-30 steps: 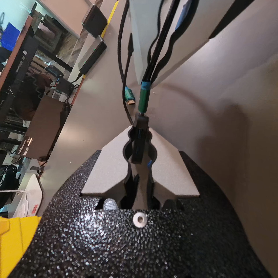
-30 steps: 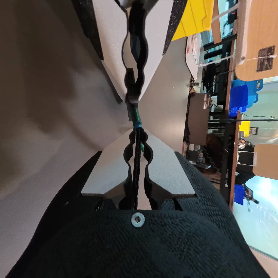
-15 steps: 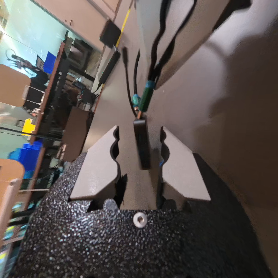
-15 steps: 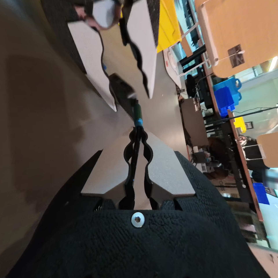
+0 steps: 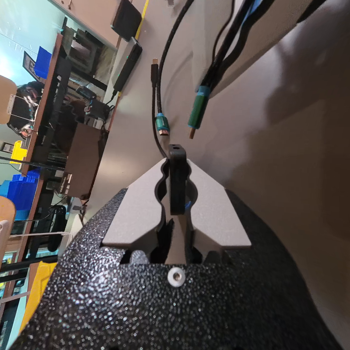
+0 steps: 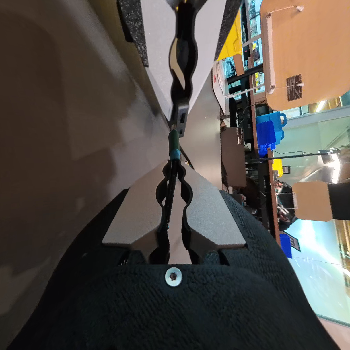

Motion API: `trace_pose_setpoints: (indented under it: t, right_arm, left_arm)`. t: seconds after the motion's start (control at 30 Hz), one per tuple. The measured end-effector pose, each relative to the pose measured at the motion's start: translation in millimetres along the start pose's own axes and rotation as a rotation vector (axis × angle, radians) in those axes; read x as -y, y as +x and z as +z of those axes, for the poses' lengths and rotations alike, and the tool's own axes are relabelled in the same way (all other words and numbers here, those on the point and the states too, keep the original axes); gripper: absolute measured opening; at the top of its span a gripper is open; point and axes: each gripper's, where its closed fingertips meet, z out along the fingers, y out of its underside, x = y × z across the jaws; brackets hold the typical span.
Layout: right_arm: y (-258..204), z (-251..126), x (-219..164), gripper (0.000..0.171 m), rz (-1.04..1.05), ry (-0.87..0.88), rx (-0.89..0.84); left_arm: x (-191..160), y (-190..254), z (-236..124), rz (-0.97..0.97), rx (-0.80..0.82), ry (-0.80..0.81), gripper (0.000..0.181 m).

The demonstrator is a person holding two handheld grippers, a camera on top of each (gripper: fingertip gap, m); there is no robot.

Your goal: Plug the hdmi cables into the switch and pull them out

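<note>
My left gripper (image 5: 177, 161) is shut on the black switch (image 5: 177, 180), held edge-on with its port end (image 5: 176, 147) sticking out past the fingertips. My right gripper (image 6: 173, 162) is shut on the black cable (image 6: 169, 198) just behind a green HDMI plug (image 6: 174, 140) with a blue collar. In the left wrist view that plug (image 5: 197, 111) hangs free, its metal tip a short gap from the switch. The right wrist view shows the switch (image 6: 180, 121) in the left gripper (image 6: 180, 111). A second, teal HDMI plug (image 5: 162, 125) lies on the table (image 5: 255, 151).
A thin black cable with a small plug end (image 5: 154, 70) lies beside the teal one. Two black box devices (image 5: 126, 19) (image 5: 128, 66) sit near the table's far edge, by a yellow strip. Beyond the edge are desks, blue bins (image 6: 269, 130) and a person.
A second ago the green plug sat in the switch. The left gripper opened around the switch, then shut on it again. The plug is now out of the switch.
</note>
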Motion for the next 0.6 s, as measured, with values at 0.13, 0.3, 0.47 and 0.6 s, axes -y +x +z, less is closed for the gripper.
trace_pose_setpoints:
  t: [0.13,0.3,0.47,0.6]
  right_arm:
    - [10.2,-1.3,6.7,0.005,-0.057,-0.014,-0.039]
    - [7.9,3.5,9.4,0.005,-0.161,-0.045,-0.034]
    - [7.7,4.0,11.6,0.005,-0.172,-0.045,-0.014]
    - [7.2,4.8,11.8,0.005,-0.138,-0.046,0.029]
  left_arm:
    - [0.2,-2.3,-2.8,0.008,0.004,0.008,0.012]
    - [1.7,3.7,-1.2,0.096,0.022,-0.001,0.012]
    - [1.7,3.5,-1.4,0.072,0.015,0.006,0.012]
    - [1.5,4.7,-0.9,0.074,0.011,-0.005,0.012]
